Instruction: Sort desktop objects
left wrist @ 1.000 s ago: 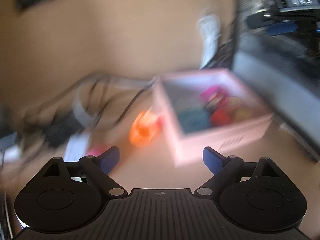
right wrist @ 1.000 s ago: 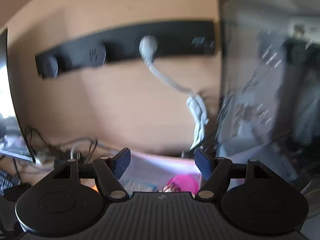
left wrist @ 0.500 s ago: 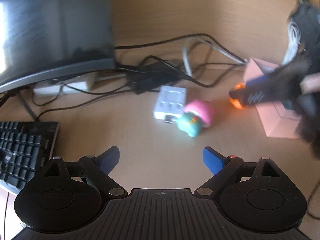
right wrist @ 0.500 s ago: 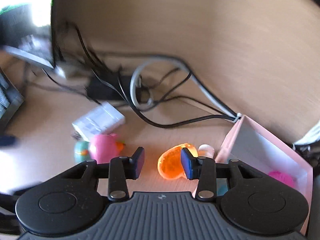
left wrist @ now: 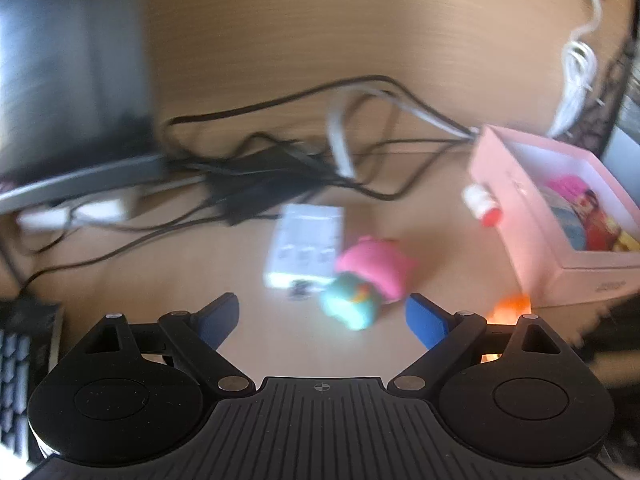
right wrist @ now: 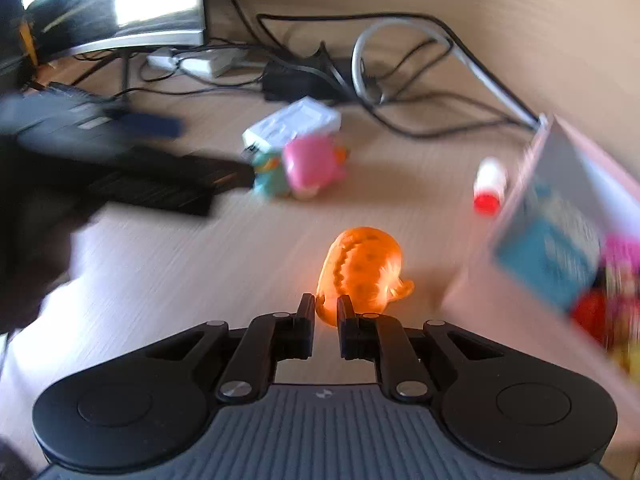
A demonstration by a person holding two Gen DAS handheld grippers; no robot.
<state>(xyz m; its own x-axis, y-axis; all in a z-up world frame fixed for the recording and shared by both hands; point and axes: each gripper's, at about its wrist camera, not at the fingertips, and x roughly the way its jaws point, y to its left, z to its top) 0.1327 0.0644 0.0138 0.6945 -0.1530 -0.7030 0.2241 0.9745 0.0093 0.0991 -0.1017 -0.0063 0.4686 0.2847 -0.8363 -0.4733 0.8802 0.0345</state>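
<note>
My right gripper (right wrist: 325, 314) is shut on the near end of a translucent orange toy (right wrist: 362, 272) just left of the pink box (right wrist: 560, 216). My left gripper (left wrist: 322, 314) is open and empty, with a pink and teal toy (left wrist: 366, 282) just ahead between its fingers, on the desk. That toy also shows in the right wrist view (right wrist: 300, 168). A small white bottle with a red cap (left wrist: 482, 202) lies against the box's left wall (left wrist: 516, 216). The box holds several colourful items.
A white adapter (left wrist: 306, 244) lies behind the pink and teal toy. Tangled black and white cables (left wrist: 280, 152) and a black power brick run along the back. A monitor (left wrist: 68, 80) stands at the left, a keyboard (left wrist: 16, 372) at the near left.
My right gripper has closed on the orange toy, which was between its open fingers half a second ago. My left gripper has moved closer to the pink and teal toy and stays open.
</note>
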